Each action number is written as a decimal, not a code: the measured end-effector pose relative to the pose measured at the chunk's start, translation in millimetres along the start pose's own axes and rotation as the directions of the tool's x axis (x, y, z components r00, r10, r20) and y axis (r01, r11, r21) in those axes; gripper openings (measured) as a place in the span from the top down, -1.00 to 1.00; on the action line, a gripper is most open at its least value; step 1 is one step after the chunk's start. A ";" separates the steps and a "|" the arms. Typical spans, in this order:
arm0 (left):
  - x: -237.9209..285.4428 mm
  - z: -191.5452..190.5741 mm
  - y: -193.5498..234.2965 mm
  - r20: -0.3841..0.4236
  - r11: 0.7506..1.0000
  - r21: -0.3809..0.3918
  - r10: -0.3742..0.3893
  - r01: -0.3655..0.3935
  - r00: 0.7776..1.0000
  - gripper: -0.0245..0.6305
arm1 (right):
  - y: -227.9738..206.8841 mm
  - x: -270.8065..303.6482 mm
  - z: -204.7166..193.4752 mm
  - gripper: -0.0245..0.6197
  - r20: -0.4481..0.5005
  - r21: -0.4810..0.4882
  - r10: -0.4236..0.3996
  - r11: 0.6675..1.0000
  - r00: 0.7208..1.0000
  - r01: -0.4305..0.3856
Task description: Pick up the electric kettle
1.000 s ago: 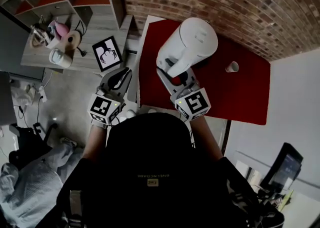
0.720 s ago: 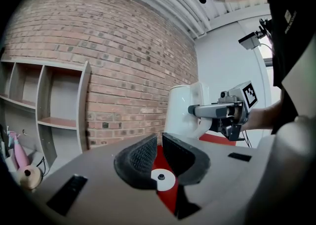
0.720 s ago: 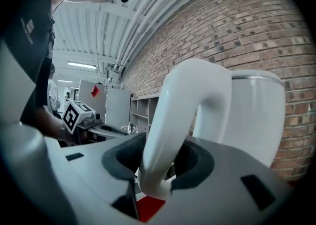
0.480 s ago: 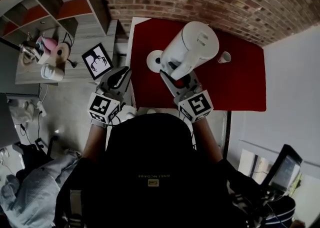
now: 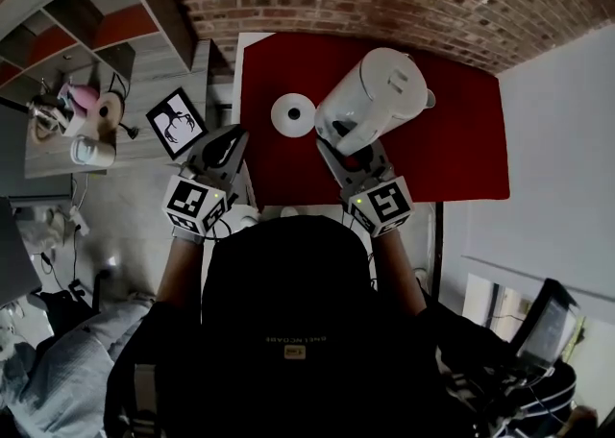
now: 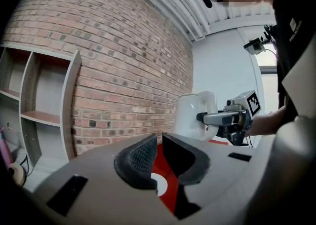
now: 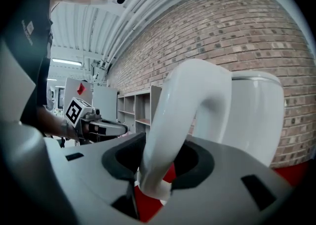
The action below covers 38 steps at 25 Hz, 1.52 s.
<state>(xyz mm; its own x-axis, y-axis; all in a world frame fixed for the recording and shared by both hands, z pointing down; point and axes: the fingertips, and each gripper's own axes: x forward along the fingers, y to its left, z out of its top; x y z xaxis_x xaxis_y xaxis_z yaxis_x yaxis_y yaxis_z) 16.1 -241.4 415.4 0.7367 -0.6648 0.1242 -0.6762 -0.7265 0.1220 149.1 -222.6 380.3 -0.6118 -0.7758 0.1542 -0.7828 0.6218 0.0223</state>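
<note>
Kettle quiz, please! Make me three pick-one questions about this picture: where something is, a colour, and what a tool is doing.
1. Where is the round white base?
A. On the red table, left of the kettle in the head view
B. On the shelf
C. On the floor

2. What colour is the kettle?
A. Black
B. White
C. Blue

3. What is the right tool doing?
A. Hanging empty
B. Gripping the base
C. Gripping the kettle's handle

Answers:
1 A, the base lies on the table beside the kettle.
2 B, its body is all white.
3 C, the handle sits clamped between its jaws.
</note>
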 end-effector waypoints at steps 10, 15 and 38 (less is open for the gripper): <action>5.5 -3.4 -3.6 -0.010 1.000 0.006 -0.005 0.005 1.000 0.85 | -16.9 -10.3 -9.5 0.43 -0.013 0.011 -0.043 0.999 0.999 0.043; 4.4 -3.8 -4.5 -0.010 1.000 0.009 0.000 0.000 1.000 0.85 | -19.9 -11.6 -12.3 0.43 -0.012 0.001 -0.062 0.998 0.998 0.062; -9.8 -10.7 -11.3 -0.027 0.999 0.015 0.031 -0.031 0.999 0.85 | -16.8 -20.1 -22.6 0.43 -0.028 0.030 -0.051 0.998 0.998 0.052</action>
